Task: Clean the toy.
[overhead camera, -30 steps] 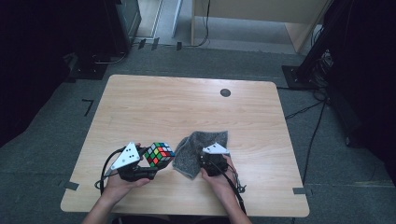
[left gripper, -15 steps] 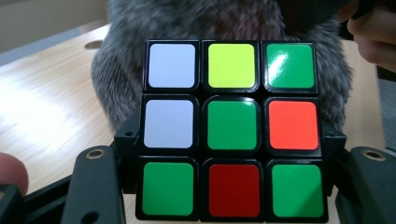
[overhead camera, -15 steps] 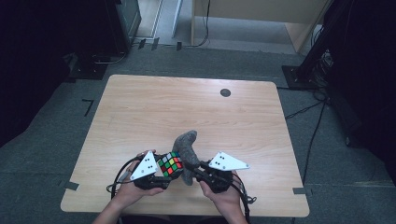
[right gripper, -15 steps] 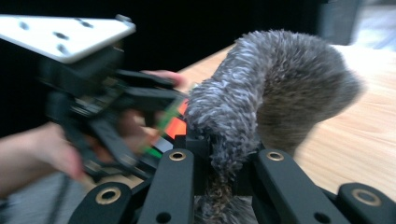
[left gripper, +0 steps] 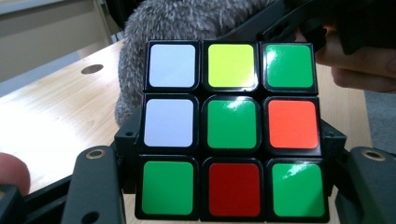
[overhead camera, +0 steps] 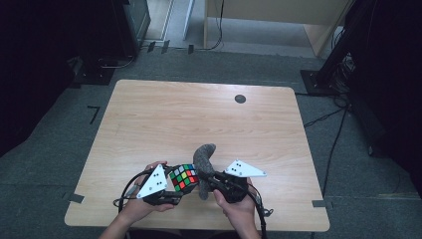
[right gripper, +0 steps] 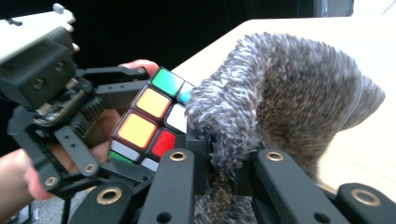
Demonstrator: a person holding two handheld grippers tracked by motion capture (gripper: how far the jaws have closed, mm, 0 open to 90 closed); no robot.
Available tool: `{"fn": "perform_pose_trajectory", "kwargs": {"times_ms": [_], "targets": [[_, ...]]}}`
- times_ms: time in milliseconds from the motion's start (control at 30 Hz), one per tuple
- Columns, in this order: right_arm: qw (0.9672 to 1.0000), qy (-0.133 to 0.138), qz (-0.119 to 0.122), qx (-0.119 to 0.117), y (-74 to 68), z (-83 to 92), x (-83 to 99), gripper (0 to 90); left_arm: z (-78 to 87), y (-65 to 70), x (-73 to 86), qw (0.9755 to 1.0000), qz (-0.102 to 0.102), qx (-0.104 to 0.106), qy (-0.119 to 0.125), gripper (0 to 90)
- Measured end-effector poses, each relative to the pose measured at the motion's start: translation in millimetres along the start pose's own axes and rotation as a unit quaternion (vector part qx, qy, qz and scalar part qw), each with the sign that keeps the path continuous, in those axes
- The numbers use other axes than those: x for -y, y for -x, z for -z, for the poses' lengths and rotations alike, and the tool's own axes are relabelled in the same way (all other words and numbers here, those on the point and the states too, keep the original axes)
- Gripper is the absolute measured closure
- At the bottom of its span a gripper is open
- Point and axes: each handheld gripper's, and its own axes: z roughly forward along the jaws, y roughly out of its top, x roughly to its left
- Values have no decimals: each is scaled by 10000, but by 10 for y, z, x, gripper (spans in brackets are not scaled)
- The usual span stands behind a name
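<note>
A scrambled puzzle cube (overhead camera: 183, 178) (left gripper: 231, 130) (right gripper: 149, 119) is clamped between the jaws of my left gripper (overhead camera: 175, 185) (left gripper: 229, 186), held above the table's near edge. My right gripper (overhead camera: 208, 180) (right gripper: 224, 186) is shut on a fuzzy grey cloth (overhead camera: 203, 162) (right gripper: 280, 102), which stands bunched up from the jaws. The cloth (left gripper: 187, 23) rests against the cube's right side, right beside the left gripper. Both hands hold the grippers close together, tips pointing at each other.
The wooden table (overhead camera: 199, 119) has a small dark round hole (overhead camera: 240, 98) near its far right. Black stands and cables sit on the grey floor around it. Bare tabletop stretches beyond the grippers.
The cloth was lifted off the table by the right gripper and now stands bunched against the cube. Both grippers drew toward the near edge and closer together. The last half second is nearly still.
</note>
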Motion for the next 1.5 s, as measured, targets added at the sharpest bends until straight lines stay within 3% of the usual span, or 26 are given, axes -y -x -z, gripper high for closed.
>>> {"fn": "perform_pose_trajectory", "kwargs": {"times_ms": [167, 267, 333, 400, 533, 633, 767, 867, 933, 967, 1100, 1200, 1267, 1400, 1500], "targets": [[9992, 155, 331, -174, -228, 6, -43, 817, -63, 70, 1, 9996, -159, 44, -216, 344], [9992, 208, 326, -84, -181, -7, -22, 818, -21, 41, -12, 9999, -95, 39, -86, 344], [9997, 218, 121, 22, -67, -11, 28, 820, 34, 0, -26, 9999, 45, 84, 70, 344], [9998, 222, 8, 17, -21, 3, 43, 820, 42, -21, -23, 9999, 87, 67, 68, 344], [9989, 327, 228, -244, -191, 13, -5, 811, -29, 26, -7, 9999, -12, 32, -125, 344], [9982, 404, 354, -262, -270, 10, -33, 809, -43, 54, -17, 9999, -67, 68, -138, 344], [9989, 426, 88, -175, -125, 46, -13, 815, 39, -15, -27, 9999, 79, 88, 78, 344], [9986, 516, -18, 144, 25, 105, 17, 814, 138, -134, -25, 9991, 345, -7, 245, 344], [9973, 492, 217, 496, 103, 112, 57, 810, 201, -203, -31, 9972, 601, 89, 447, 344], [9966, 486, 406, 527, 135, 86, 81, 802, 223, -223, -38, 9959, 699, 151, 546, 344], [9939, 194, 1003, 424, 153, -75, 183, 786, 237, -241, -71, 9936, 880, 248, 658, 343], [9911, 195, 1316, 103, 66, -186, 251, 789, 201, -226, -74, 9925, 993, 340, 626, 344], [9865, 227, 1620, -14, 0, -237, 281, 796, 173, -211, -75, 9920, 1056, 371, 592, 343], [9752, 73, 2214, 0, -73, -304, 349, 793, 178, -232, -90, 9896, 1227, 446, 607, 343], [9673, 31, 2532, 138, -100, -314, 357, 790, 191, -254, -86, 9889, 1289, 460, 576, 343]]}}
